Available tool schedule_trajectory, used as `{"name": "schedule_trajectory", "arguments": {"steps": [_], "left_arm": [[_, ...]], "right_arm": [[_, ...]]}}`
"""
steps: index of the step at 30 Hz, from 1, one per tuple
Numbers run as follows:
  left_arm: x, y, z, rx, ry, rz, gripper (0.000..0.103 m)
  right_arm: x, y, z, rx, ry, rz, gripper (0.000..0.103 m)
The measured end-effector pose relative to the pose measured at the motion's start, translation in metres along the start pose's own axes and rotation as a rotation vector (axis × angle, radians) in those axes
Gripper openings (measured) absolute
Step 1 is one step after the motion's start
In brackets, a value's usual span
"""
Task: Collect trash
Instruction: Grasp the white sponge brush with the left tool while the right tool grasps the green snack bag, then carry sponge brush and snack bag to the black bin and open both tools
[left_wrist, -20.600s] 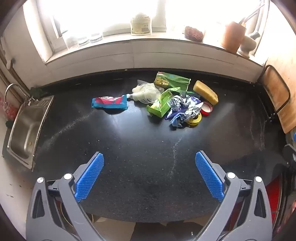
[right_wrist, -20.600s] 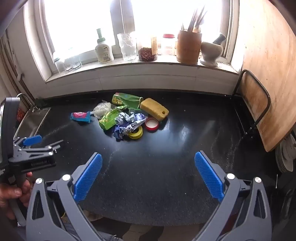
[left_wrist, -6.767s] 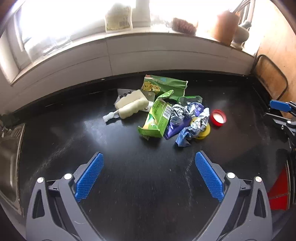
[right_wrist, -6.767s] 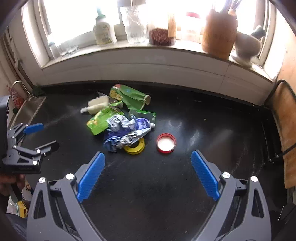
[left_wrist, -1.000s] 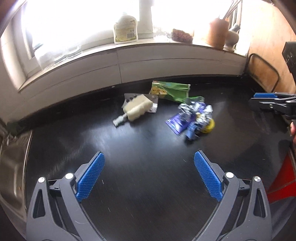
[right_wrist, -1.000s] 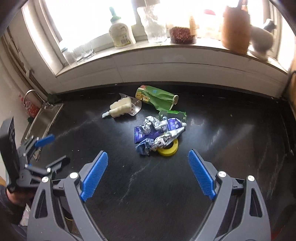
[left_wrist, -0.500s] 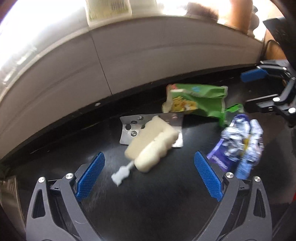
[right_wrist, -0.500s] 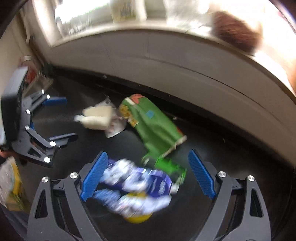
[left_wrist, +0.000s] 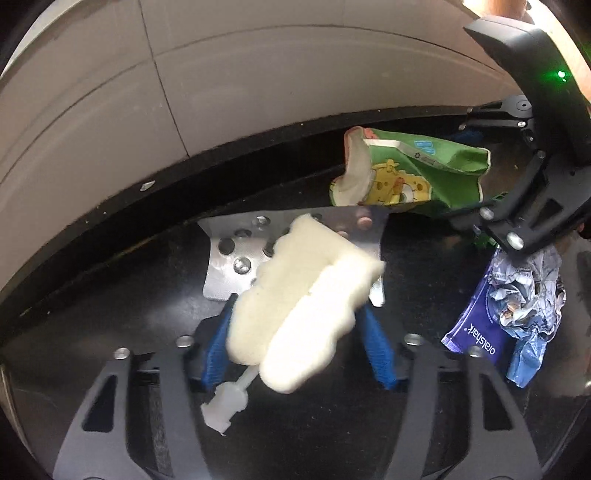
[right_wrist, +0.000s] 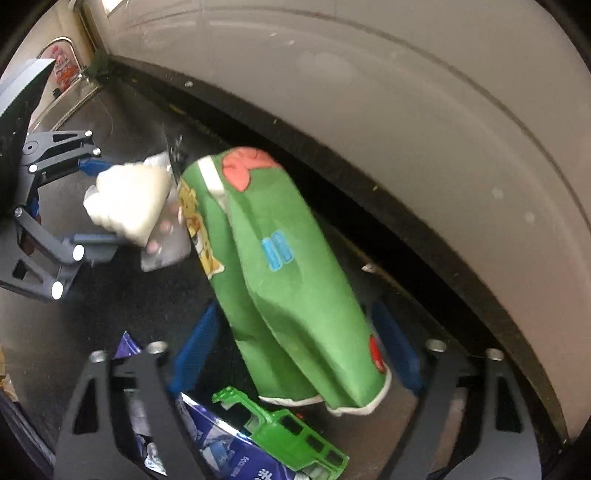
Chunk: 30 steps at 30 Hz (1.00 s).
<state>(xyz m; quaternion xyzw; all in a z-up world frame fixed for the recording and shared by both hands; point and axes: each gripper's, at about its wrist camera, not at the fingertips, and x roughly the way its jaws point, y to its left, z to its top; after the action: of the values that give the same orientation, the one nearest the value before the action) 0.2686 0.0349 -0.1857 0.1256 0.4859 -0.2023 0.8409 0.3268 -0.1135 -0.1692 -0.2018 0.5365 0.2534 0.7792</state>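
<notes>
A cream-white squeeze tube with a small nozzle lies on a silver blister pack on the black counter. My left gripper is closing round it, and both blue pads touch its sides. The right wrist view shows that same left gripper holding the tube. A green snack bag lies between the pads of my right gripper, whose jaws are closing. A gap remains on the bag's left. In the left wrist view, the right gripper straddles the bag's right end.
A crumpled purple foil wrapper lies right of the tube, also low in the right wrist view as the wrapper. A green plastic scrap sits beside it. The white wall rises just behind the counter. A steel sink is far left.
Both grippers have come down close to the trash. The left jaws narrowed from wide apart onto the cream tube. The right jaws narrowed around the green bag.
</notes>
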Motion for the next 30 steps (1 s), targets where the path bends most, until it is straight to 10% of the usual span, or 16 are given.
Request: {"name": "schedule_trajectory", "arguments": {"steps": [3,16,30], "left_arm": [[-0.009,-0.006,-0.003,-0.012,0.009,0.027,0.038],[-0.123,-0.049,-0.035,-0.169,-0.043,0.075,0.037],[-0.214,-0.101,-0.152,-0.277,-0.05,0.137,0.037]], "right_arm": [[-0.008,0.002,-0.001,-0.001,-0.015,-0.001,0.06],[-0.121,0.042,-0.027,0.096,-0.146,-0.021,0.057],[-0.173,0.172,-0.136,0.187,-0.15,0.044,0.057]]}}
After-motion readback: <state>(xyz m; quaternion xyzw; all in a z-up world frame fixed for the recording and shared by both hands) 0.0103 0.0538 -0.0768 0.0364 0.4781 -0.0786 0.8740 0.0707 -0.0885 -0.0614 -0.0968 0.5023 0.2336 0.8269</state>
